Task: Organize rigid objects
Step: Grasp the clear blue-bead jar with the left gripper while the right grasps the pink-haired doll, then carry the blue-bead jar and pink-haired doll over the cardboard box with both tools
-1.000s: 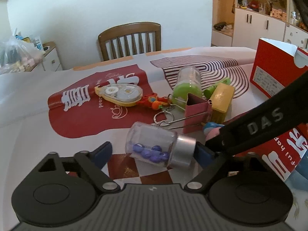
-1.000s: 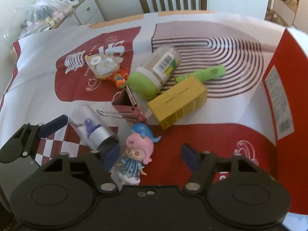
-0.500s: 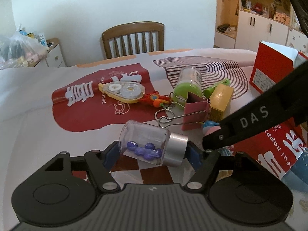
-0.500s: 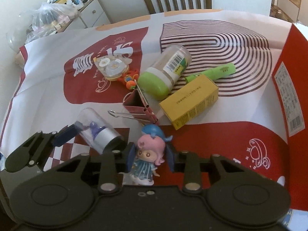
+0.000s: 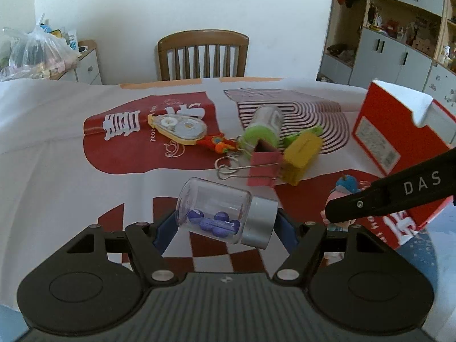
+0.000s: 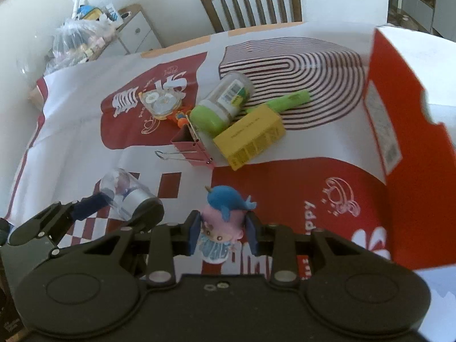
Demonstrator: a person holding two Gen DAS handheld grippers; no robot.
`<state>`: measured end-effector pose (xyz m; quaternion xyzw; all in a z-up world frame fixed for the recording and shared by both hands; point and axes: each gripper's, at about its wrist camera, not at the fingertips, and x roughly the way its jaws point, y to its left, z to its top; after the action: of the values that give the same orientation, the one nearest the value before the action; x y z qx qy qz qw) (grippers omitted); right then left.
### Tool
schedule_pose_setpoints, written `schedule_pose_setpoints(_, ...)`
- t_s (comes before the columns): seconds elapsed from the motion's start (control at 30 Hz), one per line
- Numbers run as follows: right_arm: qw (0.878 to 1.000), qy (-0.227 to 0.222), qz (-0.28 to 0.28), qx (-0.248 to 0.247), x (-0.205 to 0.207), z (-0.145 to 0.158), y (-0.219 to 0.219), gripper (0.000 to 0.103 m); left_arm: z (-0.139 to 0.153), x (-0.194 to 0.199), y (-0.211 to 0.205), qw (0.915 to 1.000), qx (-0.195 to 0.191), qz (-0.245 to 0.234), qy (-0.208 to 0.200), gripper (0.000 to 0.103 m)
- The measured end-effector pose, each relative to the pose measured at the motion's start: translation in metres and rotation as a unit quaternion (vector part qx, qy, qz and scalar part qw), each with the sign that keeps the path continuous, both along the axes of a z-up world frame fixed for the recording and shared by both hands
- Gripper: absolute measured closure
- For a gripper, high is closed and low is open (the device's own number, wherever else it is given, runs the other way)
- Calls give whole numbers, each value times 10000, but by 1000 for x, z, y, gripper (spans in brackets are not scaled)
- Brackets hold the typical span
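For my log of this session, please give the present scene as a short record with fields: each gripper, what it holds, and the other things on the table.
left gripper: shut on clear jar with purple beads, silver cap
right gripper: shut on pink-haired figurine
container: red box, at the right
loose items: yellow box, green-capped jar, pink binder clip, correction tape
surface: printed tablecloth

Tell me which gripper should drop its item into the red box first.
Right, probably. The right gripper is shut on the pink-haired figurine, and the open red box stands just to its right. The left gripper, shut on the clear jar, sits farther off, with the right gripper between it and the box.
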<state>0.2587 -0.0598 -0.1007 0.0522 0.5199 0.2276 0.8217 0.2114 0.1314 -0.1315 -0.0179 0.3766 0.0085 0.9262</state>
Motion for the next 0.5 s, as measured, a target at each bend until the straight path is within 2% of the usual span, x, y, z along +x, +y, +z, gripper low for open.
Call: schedule_pose_setpoints(0.5, 9982, -541, 16, 256, -33, 54, -50, 70, 50, -25, -43, 9994, -168, -251, -161, 30)
